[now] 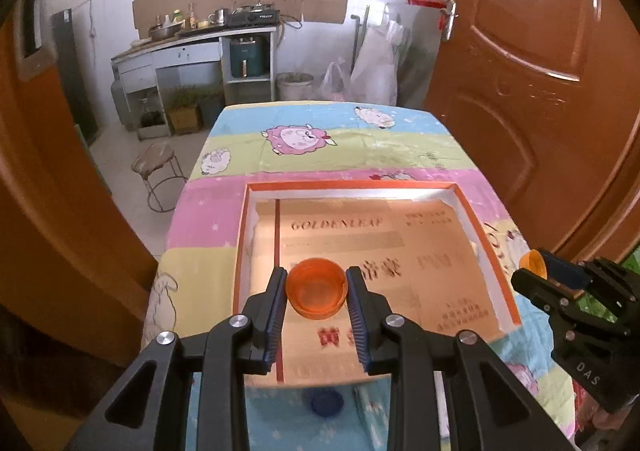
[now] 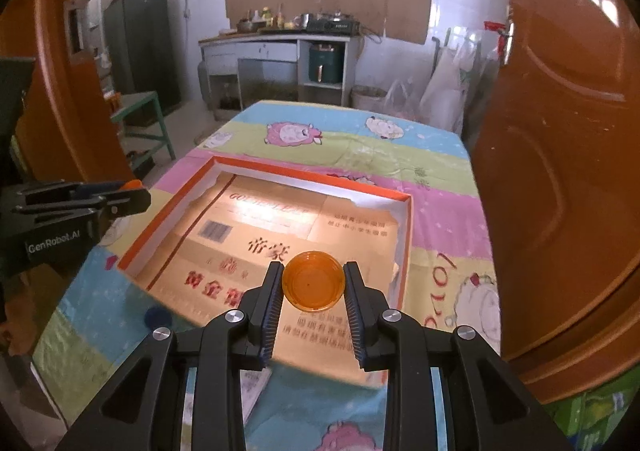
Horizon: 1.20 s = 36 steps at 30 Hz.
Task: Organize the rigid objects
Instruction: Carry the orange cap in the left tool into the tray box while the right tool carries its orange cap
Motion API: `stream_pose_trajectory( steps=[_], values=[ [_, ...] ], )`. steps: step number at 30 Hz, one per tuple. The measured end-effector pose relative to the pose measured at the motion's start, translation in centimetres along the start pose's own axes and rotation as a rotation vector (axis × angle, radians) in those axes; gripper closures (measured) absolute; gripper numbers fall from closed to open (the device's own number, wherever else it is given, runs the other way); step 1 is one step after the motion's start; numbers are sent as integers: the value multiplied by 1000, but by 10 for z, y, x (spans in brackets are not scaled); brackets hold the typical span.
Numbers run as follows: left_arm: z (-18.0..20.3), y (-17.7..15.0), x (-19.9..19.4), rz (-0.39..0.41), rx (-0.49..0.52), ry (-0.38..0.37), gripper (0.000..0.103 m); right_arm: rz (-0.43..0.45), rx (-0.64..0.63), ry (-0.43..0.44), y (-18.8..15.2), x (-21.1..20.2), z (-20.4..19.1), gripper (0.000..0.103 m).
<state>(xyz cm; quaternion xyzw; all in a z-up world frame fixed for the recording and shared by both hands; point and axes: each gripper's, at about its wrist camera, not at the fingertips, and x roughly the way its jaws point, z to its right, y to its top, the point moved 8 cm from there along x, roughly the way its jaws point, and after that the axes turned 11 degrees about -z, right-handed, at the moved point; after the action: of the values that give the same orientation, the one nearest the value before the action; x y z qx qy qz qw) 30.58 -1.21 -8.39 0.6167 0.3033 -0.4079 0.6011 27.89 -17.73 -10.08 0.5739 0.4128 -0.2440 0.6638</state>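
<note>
a: left gripper (image 1: 316,293)?
b: jaws clamped on a round orange plastic cap (image 1: 316,291), held above the shallow orange-rimmed cardboard box (image 1: 480,227) on the tabletop (image 1: 340,147).
a: right gripper (image 2: 314,285)?
b: jaws clamped on a second round orange plastic cap (image 2: 314,285), above the same box. a blue round cap (image 1: 326,401) lies on the cloth nearby.

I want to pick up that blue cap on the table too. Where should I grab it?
The blue cap lies flat on the tablecloth, just outside the near edge of the orange box. It looks blurry, but it seems low and round, so I would come straight down from above and pinch its rim on two opposite sides.
</note>
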Motion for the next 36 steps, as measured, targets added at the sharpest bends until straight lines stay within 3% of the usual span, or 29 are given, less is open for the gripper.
stream_pose_trajectory(
  steps=[11, 26, 36],
  values=[
    [-5, 23, 71, -141, -24, -12, 73, -124, 22, 54, 30, 71, 8, 72],
    [-7, 26, 122, -237, -42, -31, 73, -246, 39, 50, 37, 129, 15, 72],
    [-7, 15, 139, -261, -30, -16, 73, -272, 32, 31, 30, 144, 15, 72]
  ],
)
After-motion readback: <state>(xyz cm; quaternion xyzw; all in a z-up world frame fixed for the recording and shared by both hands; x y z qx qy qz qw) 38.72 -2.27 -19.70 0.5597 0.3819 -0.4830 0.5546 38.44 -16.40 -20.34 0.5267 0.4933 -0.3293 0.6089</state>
